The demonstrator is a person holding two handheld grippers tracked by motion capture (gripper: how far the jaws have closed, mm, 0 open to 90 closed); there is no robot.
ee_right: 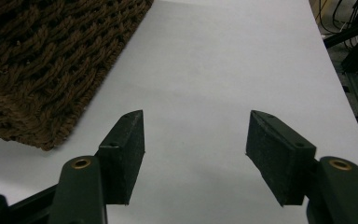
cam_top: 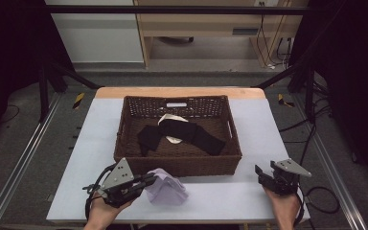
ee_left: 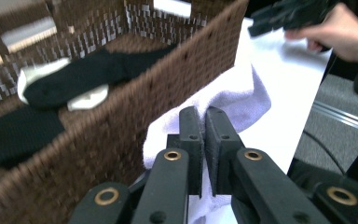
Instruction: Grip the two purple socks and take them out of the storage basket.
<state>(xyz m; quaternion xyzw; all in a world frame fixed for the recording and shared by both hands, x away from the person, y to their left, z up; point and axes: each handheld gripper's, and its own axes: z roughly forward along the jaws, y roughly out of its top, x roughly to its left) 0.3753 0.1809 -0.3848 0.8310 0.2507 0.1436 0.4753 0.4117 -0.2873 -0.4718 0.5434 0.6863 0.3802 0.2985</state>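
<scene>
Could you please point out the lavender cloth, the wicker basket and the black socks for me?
lavender cloth (cam_top: 165,188): high view, middle of the bunched fabric in front of the basket.
wicker basket (cam_top: 182,165): high view, its near outer wall.
black socks (cam_top: 179,130): high view, the middle of the dark pile inside the basket.

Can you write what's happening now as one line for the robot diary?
left gripper: shut on purple cloth | right gripper: open, empty | basket: black socks inside

A lab-style recording space: a white table (cam_top: 230,191) stands inside a black metal frame (cam_top: 172,9), cables (cam_top: 268,43) trailing at upper right, grey floor (cam_top: 24,143) around it.
</scene>
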